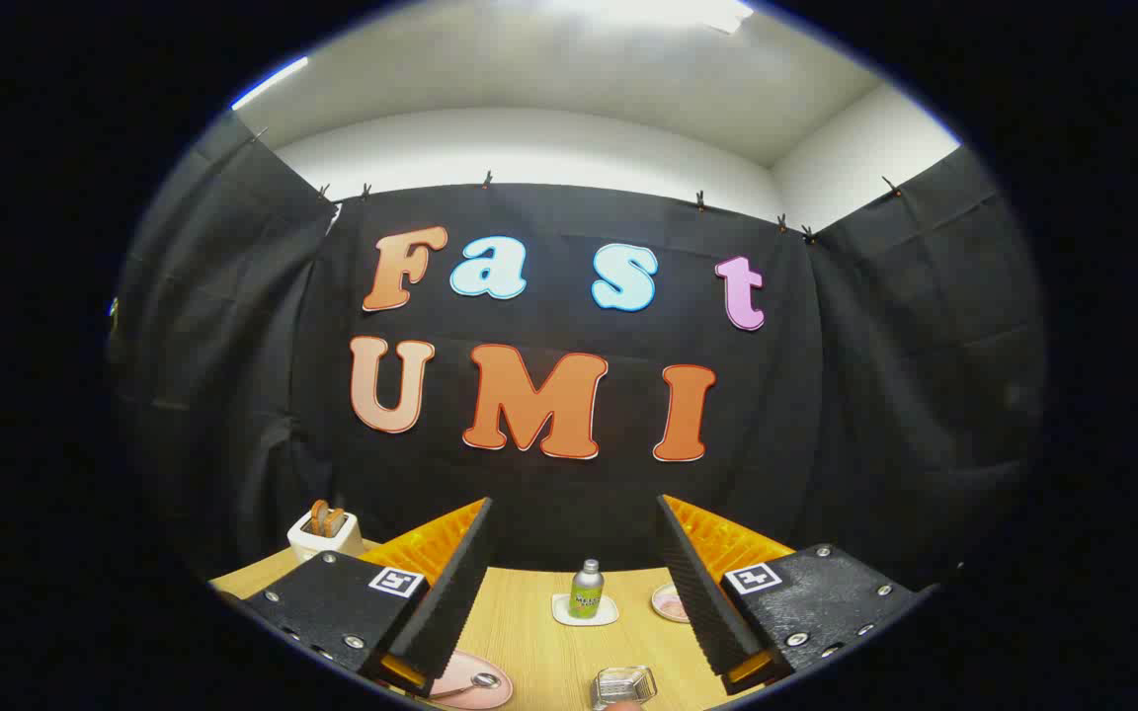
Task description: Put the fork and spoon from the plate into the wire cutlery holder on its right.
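The jaws (pixel 574 592) are standing wide apart and released, gripping nothing, their ribbed inner faces slanting toward each other above a pale wood-grain surface (pixel 529 632).

Nearest, just below the fingers, a pink round plate (pixel 475 683) is lying by the left finger, with the shiny bowl of a spoon (pixel 483 679) resting on it; the fork cannot be made out. Just to the plate's right, between the two fingers, a clear-looking, wire-edged cutlery holder (pixel 623 685) is sitting on the surface, apart from the plate.

Farther ahead, in the gap between the fingers, a small metal bottle (pixel 586 590) with a silver cap and a green label is standing upright on a white square coaster (pixel 585 611). To its right, partly hidden behind the right finger, a small pink dish (pixel 670 602) is lying flat. Off to the far left, beyond the left finger, a white boxy container (pixel 324 533) is holding brown rounded pieces that are poking out of its top.

Beyond the surface, black cloth (pixel 885 415) is hanging in folds on three sides, clipped along its top edge. Above it, a plain white wall (pixel 529 148) and ceiling are showing, brightly lit.
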A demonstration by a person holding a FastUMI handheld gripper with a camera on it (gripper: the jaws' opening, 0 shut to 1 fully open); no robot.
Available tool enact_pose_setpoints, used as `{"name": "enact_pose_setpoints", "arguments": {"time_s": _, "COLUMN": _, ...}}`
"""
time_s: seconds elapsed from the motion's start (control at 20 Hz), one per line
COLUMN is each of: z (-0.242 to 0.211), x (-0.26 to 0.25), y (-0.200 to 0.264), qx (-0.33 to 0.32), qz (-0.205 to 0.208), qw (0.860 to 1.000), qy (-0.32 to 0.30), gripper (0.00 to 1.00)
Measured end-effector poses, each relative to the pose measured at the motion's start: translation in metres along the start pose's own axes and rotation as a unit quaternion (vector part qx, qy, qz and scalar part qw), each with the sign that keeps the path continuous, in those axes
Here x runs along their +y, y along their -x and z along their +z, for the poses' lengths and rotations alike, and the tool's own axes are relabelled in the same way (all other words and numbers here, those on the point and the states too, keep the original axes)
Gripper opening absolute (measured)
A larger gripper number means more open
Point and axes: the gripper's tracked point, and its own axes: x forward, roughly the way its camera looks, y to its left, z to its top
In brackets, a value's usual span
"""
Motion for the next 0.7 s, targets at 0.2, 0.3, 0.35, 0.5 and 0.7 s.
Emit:
{"name": "enact_pose_setpoints", "arguments": {"time_s": 0.2, "z": 0.002, "x": 0.0, "y": -0.003, "qx": -0.006, "qz": 0.019, "qw": 1.0, "qy": 0.004, "gripper": 0.93}}
{"name": "enact_pose_setpoints", "arguments": {"time_s": 0.3, "z": 0.002, "x": -0.002, "y": -0.007, "qx": -0.008, "qz": 0.032, "qw": 0.999, "qy": 0.005, "gripper": 0.93}}
{"name": "enact_pose_setpoints", "arguments": {"time_s": 0.35, "z": 0.002, "x": -0.003, "y": -0.008, "qx": -0.01, "qz": 0.038, "qw": 0.999, "qy": 0.003, "gripper": 0.93}}
{"name": "enact_pose_setpoints", "arguments": {"time_s": 0.5, "z": -0.002, "x": 0.0, "y": -0.014, "qx": -0.008, "qz": 0.06, "qw": 0.998, "qy": -0.002, "gripper": 0.93}}
{"name": "enact_pose_setpoints", "arguments": {"time_s": 0.7, "z": -0.014, "x": 0.003, "y": -0.017, "qx": 0.001, "qz": 0.088, "qw": 0.996, "qy": -0.01, "gripper": 0.93}}
